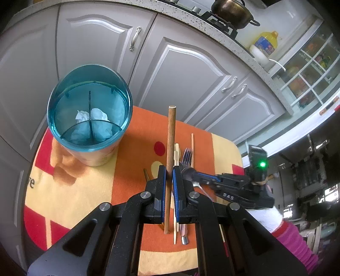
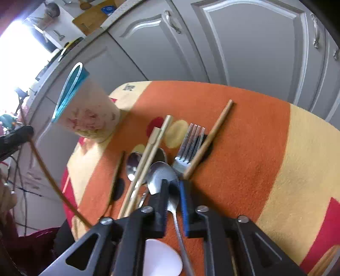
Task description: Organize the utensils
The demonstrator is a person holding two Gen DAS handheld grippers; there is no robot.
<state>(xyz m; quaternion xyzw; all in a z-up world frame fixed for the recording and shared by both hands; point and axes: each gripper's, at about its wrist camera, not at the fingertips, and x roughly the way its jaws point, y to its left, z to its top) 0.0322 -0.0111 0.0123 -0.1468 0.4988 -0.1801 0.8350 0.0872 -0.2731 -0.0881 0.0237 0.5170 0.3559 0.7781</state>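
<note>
"D4S" in white on the right claw [image 1: 192, 173] body, "love" printed on the orange cloth [image 2: 233, 148] edge

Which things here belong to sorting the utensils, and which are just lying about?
Job: brown wooden chopstick in the left hand-held gripper; steel spoon in the right hand-held gripper; steel fork; blue-rimmed divided holder cup.
Lying about: dark metal pot; yellow oil bottle.

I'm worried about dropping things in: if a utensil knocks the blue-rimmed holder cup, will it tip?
Possibly. The holder cup is tall, narrows toward its base, and sits on a soft towel, so a high knock might rock it. It holds only crumpled tissue, so it's probably light.
</note>
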